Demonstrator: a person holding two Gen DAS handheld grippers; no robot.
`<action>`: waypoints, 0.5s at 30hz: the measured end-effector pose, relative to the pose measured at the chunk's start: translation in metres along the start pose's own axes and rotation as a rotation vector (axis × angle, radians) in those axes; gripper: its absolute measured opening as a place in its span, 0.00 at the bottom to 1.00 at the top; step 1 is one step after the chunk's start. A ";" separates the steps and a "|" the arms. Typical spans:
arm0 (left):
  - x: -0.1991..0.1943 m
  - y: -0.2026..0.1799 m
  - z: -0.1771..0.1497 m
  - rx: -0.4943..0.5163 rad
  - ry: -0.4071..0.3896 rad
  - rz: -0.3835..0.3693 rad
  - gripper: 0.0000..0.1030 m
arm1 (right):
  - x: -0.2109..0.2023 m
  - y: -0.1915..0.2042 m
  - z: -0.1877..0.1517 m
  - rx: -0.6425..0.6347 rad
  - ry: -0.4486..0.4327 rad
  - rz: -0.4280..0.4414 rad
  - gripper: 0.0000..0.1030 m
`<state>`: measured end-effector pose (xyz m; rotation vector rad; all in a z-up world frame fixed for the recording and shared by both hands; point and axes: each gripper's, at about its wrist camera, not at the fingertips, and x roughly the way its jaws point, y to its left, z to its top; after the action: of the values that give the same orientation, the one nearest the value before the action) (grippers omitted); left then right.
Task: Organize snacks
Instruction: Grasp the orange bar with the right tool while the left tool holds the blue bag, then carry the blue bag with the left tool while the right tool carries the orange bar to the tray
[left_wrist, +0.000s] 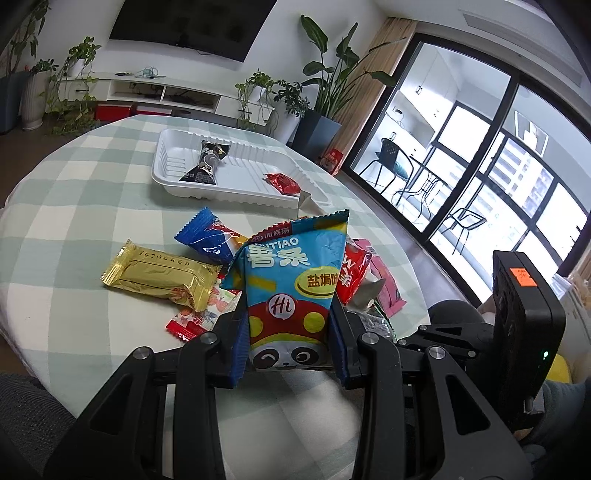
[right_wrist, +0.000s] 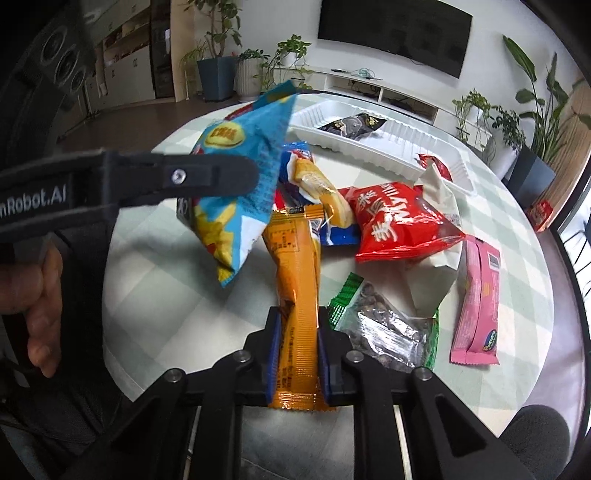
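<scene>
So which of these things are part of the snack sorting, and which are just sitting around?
Part of the job:
blue chip bag
orange bar
white tray
gold bar
red packet
pink bar

Just around:
television
potted plants

left gripper (left_wrist: 290, 343) clamps blue chip bag (left_wrist: 291, 280) | gold bar (left_wrist: 159, 273) left | white tray (left_wrist: 192, 184) beyond

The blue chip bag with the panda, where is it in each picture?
Left wrist view: the blue chip bag stands at lower centre, clamped in the left gripper.
Right wrist view: same bag hangs at upper left, seen from its other side.
Shared landmark: the white tray lies beyond the snack pile in both.
</scene>
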<state>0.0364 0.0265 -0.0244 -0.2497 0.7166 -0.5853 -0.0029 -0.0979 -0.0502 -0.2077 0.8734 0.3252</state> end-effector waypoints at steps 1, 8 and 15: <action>-0.001 0.001 0.000 -0.001 -0.001 -0.002 0.33 | -0.002 -0.002 0.001 0.018 -0.006 0.012 0.18; -0.010 0.004 0.003 -0.041 -0.011 -0.038 0.33 | -0.010 -0.023 0.007 0.165 -0.026 0.157 0.18; -0.025 0.006 0.015 -0.062 -0.037 -0.052 0.33 | -0.020 -0.047 0.014 0.303 -0.082 0.313 0.18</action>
<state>0.0340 0.0455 -0.0024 -0.3363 0.6948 -0.6069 0.0118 -0.1417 -0.0236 0.2245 0.8618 0.4840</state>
